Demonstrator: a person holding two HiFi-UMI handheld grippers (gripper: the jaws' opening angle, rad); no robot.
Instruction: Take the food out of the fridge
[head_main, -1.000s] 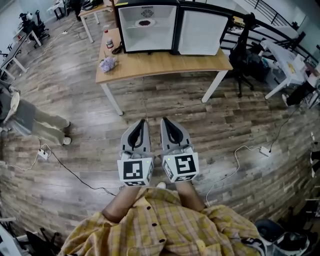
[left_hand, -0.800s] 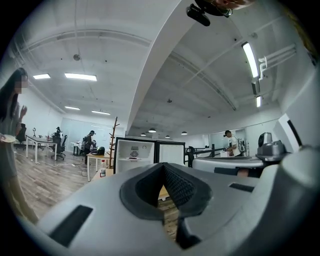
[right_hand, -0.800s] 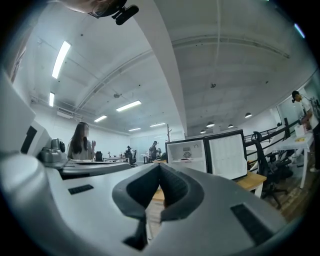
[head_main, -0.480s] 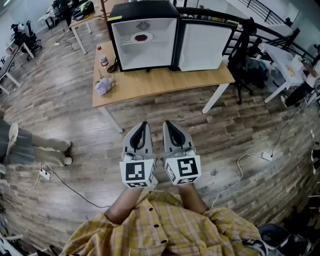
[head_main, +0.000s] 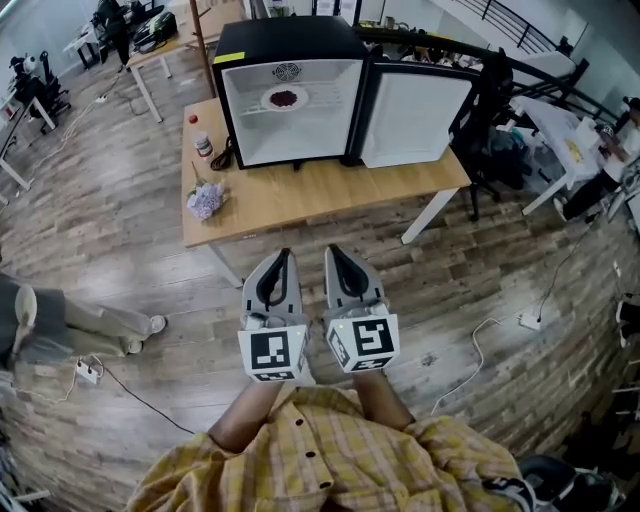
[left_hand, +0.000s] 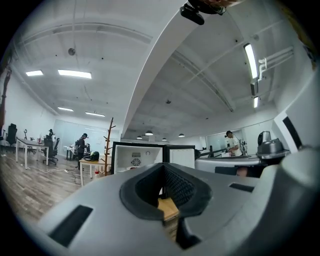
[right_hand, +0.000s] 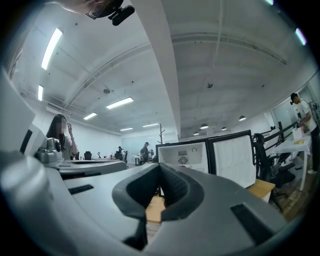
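A black mini fridge stands on a wooden table, its door swung open to the right. On its upper shelf lies a white plate with dark red food. My left gripper and right gripper are side by side over the floor, short of the table's near edge and pointing at the fridge. Both are shut and hold nothing. The left gripper view shows the fridge far beyond the closed jaws, and the right gripper view shows the same fridge with its door.
On the table's left end stand a red-capped bottle and a bunch of purple flowers. An office chair is to the right of the table. A person's legs are at the left, and cables and a power strip lie on the floor.
Both grippers have moved forward together toward the table, and the fridge now looks nearer and larger. The jaws have stayed closed.
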